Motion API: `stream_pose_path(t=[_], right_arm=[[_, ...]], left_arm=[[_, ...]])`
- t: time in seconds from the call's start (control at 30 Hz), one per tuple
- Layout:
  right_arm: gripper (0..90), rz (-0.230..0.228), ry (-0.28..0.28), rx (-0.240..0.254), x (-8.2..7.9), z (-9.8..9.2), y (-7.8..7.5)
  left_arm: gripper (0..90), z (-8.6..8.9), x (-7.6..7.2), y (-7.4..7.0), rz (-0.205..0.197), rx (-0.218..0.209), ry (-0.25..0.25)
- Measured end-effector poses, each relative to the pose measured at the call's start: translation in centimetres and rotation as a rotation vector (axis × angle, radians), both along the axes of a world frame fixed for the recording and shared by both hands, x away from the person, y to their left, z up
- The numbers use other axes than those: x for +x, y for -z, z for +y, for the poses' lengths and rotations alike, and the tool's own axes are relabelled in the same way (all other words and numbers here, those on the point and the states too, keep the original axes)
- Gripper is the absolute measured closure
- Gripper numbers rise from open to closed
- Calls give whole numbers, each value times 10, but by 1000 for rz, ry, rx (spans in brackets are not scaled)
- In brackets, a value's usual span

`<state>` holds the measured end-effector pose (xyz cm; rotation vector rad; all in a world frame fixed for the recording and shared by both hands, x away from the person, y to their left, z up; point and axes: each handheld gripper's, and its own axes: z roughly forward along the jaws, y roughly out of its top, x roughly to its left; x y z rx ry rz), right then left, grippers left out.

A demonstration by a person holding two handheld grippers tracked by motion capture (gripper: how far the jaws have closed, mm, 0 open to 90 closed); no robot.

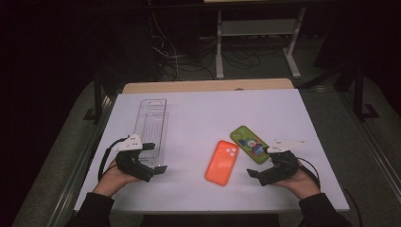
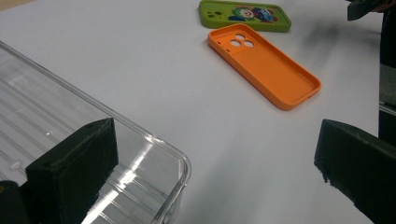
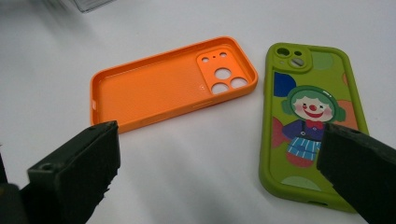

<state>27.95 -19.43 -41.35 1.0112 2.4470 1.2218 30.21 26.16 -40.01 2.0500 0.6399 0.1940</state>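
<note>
Clear ribbed plastic tray (image 1: pixel 152 126) with nothing in it, on a white surface (image 1: pixel 198 113).
Both tongs (image 1: pixel 158 165) (image 1: pixel 252 174) are wide open; an orange phone case (image 1: pixel 222 162) lies beside a green clown case (image 1: pixel 250 144).

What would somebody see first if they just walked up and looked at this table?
Probably the bright orange phone case, lying hollow side up in the middle of the white table between the two grippers. Next to it, toward the right gripper, lies a green phone case with a cartoon clown on it. A clear plastic tray sits on the left, by the left gripper.
</note>
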Motion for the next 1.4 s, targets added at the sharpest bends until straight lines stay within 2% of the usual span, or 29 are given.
stream_pose_path(t=[0.47, 0.57, 0.7, 0.73, 1.03, 1.17, 1.23, 1.33, 1.37, 1.4], right_arm=[[0, 11, 12, -27, 2, 2, -1], [0, 9, 17, -37, 4, 4, -2], [0, 7, 16, -52, 8, 10, -4], [0, 12, 18, -55, 10, 13, -5], [37, 3, 26, -43, 19, 19, -10], [65, 6, 47, -26, 27, 21, -14], [119, 14, 57, -25, 33, 24, -17], [145, 16, 70, -26, 37, 25, -18], [212, 29, 76, -36, 40, 26, -19], [212, 29, 76, -36, 40, 26, -19]], left_arm=[[0, 1, -2, -5, -8, -4, -2], [0, 2, -2, -6, -7, -26, -11], [0, 3, -2, -7, -6, -24, -18], [0, 4, -2, -7, -14, -10, -8], [0, 2, -3, -8, -11, -13, -16], [0, 3, -3, -8, -12, -11, -17], [0, 3, -2, -8, -17, -8, -16], [0, 2, -3, -8, -12, -11, -17], [0, 1, -4, -8, -13, -11, -13], [0, 1, -4, -8, -15, -8, -9]])
